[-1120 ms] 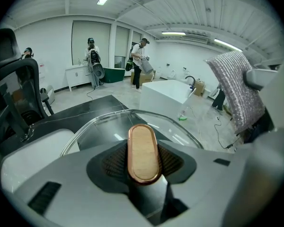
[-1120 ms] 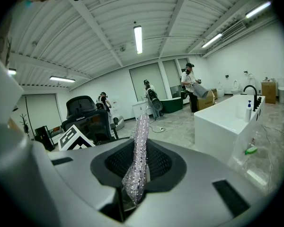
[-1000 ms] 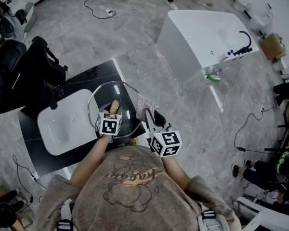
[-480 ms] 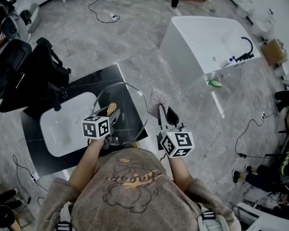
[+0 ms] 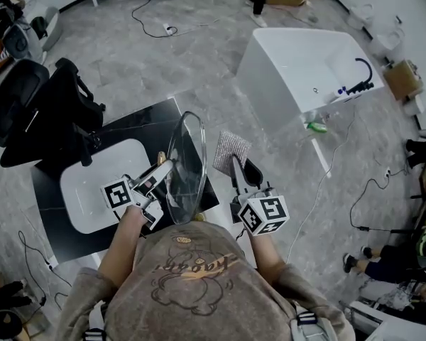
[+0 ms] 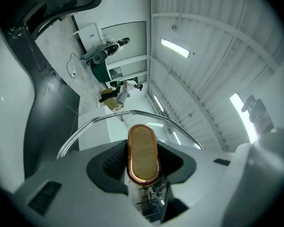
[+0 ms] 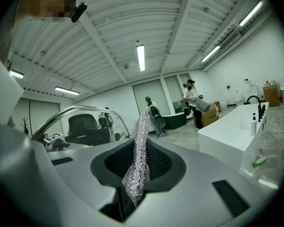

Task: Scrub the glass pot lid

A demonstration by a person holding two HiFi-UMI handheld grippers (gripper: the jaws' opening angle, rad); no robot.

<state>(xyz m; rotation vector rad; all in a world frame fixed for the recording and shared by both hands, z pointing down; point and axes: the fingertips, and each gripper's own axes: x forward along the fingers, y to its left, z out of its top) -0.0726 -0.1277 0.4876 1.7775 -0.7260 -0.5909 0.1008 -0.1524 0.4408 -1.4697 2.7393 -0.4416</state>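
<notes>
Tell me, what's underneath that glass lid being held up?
The black countertop shows below the glass pot lid, which the left gripper holds on edge; the white basin lies beside. The gripper and forearm cover the counter's near part.

A sink (image 5: pixel 92 190) is set into the left part of the desk (image 5: pixel 131 123). Above the desk's right edge the lid (image 5: pixel 188 155) is held on edge, its handle (image 6: pixel 143 153) clamped in the left tool (image 5: pixel 167 166). Just right of it a scrubbing cloth (image 5: pixel 231 151) is pinched in the right tool (image 5: pixel 236 168). A chair (image 5: pixel 28 112) is placed left of the desk, and a bathtub (image 5: pixel 298 69) on the floor well apart at the right.
</notes>
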